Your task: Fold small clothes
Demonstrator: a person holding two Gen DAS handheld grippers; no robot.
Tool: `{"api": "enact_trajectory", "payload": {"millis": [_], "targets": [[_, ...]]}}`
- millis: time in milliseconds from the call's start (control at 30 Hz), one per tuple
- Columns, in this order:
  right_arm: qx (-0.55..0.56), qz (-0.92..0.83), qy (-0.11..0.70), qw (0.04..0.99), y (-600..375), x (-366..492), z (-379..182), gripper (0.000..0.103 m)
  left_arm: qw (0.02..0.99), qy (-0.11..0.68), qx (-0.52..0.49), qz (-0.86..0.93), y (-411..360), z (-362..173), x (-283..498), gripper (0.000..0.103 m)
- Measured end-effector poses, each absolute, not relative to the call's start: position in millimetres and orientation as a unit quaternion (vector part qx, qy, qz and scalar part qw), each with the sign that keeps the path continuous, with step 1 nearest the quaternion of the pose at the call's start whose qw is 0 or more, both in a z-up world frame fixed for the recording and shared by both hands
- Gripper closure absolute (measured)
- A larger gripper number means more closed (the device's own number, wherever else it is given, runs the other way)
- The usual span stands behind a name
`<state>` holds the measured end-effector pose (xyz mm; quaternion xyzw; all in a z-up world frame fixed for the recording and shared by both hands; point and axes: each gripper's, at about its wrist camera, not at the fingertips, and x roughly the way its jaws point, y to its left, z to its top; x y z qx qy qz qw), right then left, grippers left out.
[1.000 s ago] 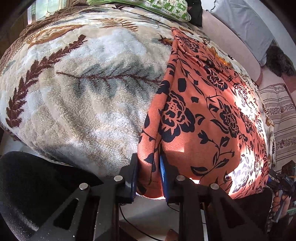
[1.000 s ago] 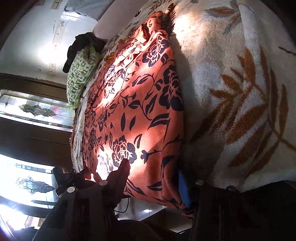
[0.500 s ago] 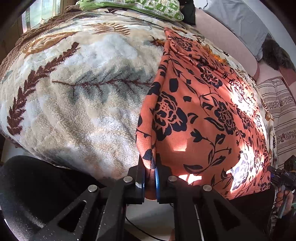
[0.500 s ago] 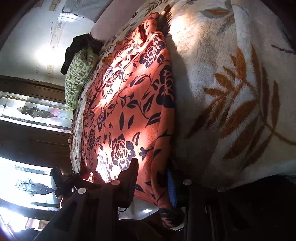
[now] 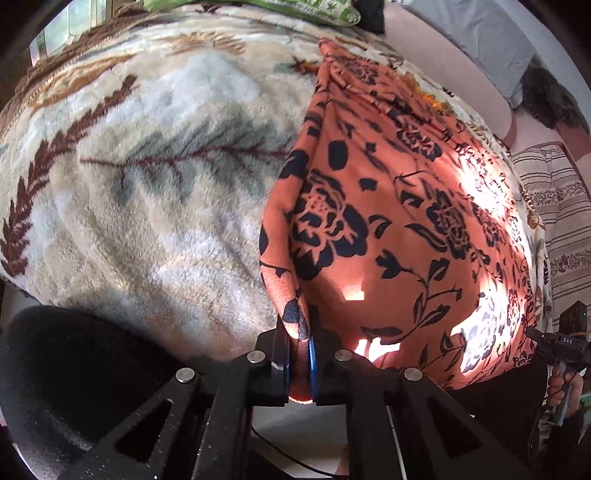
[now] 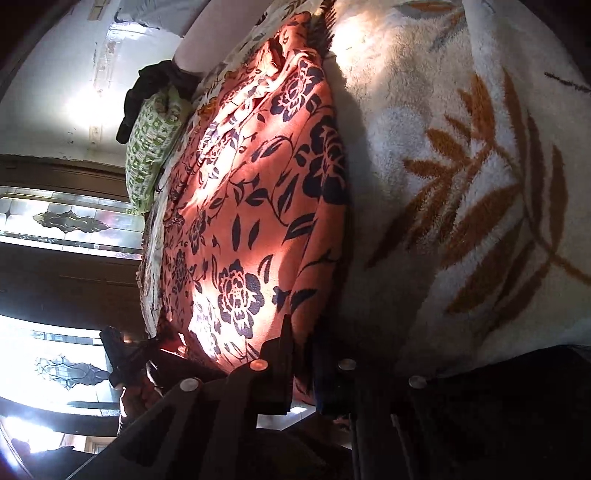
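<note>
An orange garment with a black flower print (image 5: 399,206) lies spread lengthwise on a fluffy leaf-patterned blanket (image 5: 147,184). My left gripper (image 5: 300,343) is shut on the garment's near left corner at the bed's edge. In the right wrist view the same garment (image 6: 258,206) runs away from me, and my right gripper (image 6: 304,354) is shut on its other near corner. The right gripper also shows at the left view's right edge (image 5: 554,343). The left gripper shows in the right wrist view at the lower left (image 6: 125,354).
A green patterned pillow (image 5: 295,7) and dark clothing (image 6: 155,85) lie at the far end of the bed. A striped cloth (image 5: 557,206) lies to the right. Windows (image 6: 55,221) stand beyond the bed's side.
Both grippers closed on the garment's near corners: the left shut first, the right went from wide open to shut. The pinched edges have bunched slightly.
</note>
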<state>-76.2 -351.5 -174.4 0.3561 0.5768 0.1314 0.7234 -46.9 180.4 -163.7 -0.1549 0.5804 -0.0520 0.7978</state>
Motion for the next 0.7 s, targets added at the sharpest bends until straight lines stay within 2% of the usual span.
{"api": "enact_trajectory", "payload": {"millis": [67, 233, 433, 533, 567, 600, 633, 667, 700], "targets": [[0.374, 0.128, 0.584, 0.708, -355, -74, -184, 0.095, 0.802, 0.574, -0.149, -0.06, 178, -156, -44, 0.096], [0.405, 0.169, 0.541, 0.718, -357, -60, -154, 0.096, 0.835, 0.515, -0.162, -0.113, 172, -94, -19, 0.096], [0.444, 0.219, 0.432, 0.754, -379, 41, -82, 0.096, 0.889, 0.401, -0.161, -0.153, 161, -2, 101, 0.095], [0.453, 0.198, 0.377, 0.783, -399, 115, -52, 0.096, 0.906, 0.373, -0.156, -0.126, 155, 0, 178, 0.088], [0.448, 0.178, 0.378, 0.791, -403, 140, -54, 0.094, 0.901, 0.392, -0.146, -0.112, 152, -14, 206, 0.07], [0.441, 0.157, 0.39, 0.793, -405, 165, -63, 0.09, 0.898, 0.408, -0.13, -0.097, 147, -33, 233, 0.059], [0.434, 0.146, 0.407, 0.79, -406, 188, -78, 0.085, 0.896, 0.424, -0.106, -0.086, 142, -55, 257, 0.036], [0.425, 0.14, 0.426, 0.786, -406, 206, -96, 0.062, 0.888, 0.446, -0.078, -0.072, 138, -79, 276, 0.03], [0.416, 0.117, 0.448, 0.783, -408, 215, -115, 0.029, 0.88, 0.471, -0.045, -0.047, 137, -99, 290, 0.03]]}}
